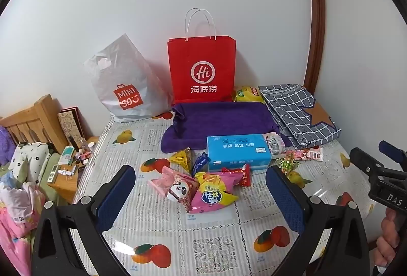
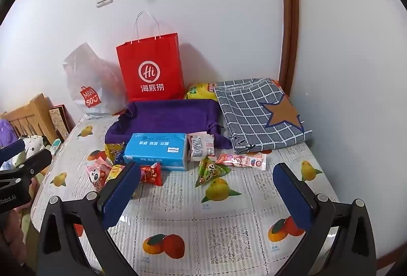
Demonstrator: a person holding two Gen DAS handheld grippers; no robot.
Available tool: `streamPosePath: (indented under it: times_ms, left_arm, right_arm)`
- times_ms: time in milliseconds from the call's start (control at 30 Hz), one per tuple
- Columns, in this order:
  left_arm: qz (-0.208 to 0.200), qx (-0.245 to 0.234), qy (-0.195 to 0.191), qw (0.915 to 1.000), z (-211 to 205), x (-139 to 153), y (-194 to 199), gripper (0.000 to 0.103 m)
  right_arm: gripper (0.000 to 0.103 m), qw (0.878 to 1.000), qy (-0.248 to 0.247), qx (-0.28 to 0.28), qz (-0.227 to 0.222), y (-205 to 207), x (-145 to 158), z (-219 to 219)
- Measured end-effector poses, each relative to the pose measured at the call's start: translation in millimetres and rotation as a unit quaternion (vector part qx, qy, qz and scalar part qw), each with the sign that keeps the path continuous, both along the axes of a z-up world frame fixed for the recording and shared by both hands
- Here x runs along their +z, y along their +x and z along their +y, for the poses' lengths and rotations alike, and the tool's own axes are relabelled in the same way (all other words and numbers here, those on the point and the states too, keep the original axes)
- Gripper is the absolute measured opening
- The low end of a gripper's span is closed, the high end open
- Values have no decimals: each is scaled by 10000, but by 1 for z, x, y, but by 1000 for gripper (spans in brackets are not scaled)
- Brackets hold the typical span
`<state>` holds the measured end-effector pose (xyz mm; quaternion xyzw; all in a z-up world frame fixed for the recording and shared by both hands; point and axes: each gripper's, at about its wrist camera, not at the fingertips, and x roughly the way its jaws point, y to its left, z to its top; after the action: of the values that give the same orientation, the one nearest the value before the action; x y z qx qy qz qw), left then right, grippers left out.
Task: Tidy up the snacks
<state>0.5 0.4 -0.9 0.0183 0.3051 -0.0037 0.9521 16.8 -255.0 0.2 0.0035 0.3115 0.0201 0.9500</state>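
Note:
Several snack packets lie mid-table around a blue tissue pack (image 1: 237,152) (image 2: 157,150): a pink-yellow bag (image 1: 216,190), a pink panda packet (image 1: 178,187) (image 2: 98,173), a red candy packet (image 1: 240,174) (image 2: 151,173), a yellow triangle packet (image 1: 182,157), a green triangle packet (image 2: 211,170) and a pink strip packet (image 2: 241,160). My left gripper (image 1: 201,193) is open and empty, jaws wide either side of the pink-yellow bag, above the table. My right gripper (image 2: 207,188) is open and empty, in front of the green packet.
A red paper bag (image 1: 202,67) (image 2: 151,67) and a grey plastic Miniso bag (image 1: 127,82) (image 2: 89,82) stand against the wall. A purple towel (image 1: 218,120) (image 2: 165,115) and a folded checked cloth (image 1: 297,110) (image 2: 257,110) lie behind the snacks. A bed and cluttered nightstand (image 1: 63,169) stand left.

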Motion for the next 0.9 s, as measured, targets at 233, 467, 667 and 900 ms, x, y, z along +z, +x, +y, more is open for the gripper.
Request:
streamPosePath:
  times_ms: [233, 467, 667, 900]
  left_arm:
    - [-79, -66, -14, 9999, 1, 2, -5, 103]
    - [-32, -58, -19, 10000, -1, -3, -7, 103]
    - [-12, -63, -16, 10000, -2, -4, -8, 103]
    - [-45, -87, -20, 10000, -4, -1, -8, 103]
  right_arm:
    - [103, 10000, -13, -17, -61, -7, 5, 1]
    - [103, 9999, 99, 20, 49, -4, 3, -1]
    - [103, 10000, 16, 50, 28, -7, 1, 4]
    - [103, 10000, 71, 46, -44, -10, 3, 2]
